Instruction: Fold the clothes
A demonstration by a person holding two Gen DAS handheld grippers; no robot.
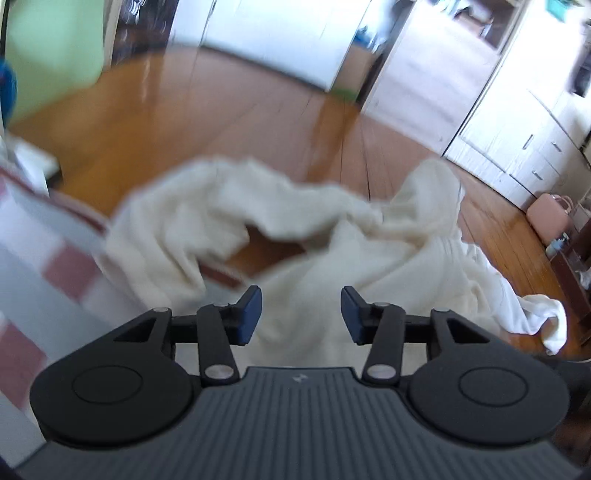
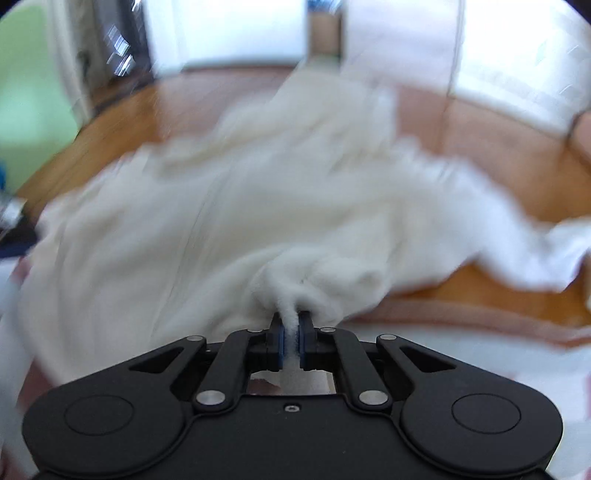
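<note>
My right tongs pinched a bunched fold of the white garment, which sprawled over the checked cloth. My left tongs hung spread above it, empty. It looked soft, light and floppy; hems seemed the better hold.

white garment motion-blurred, shelf contents indistinct

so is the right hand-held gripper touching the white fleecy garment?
Touching. The right wrist view shows the right hand-held gripper with its blue pads pinched shut on a fold of the white fleecy garment.
</note>
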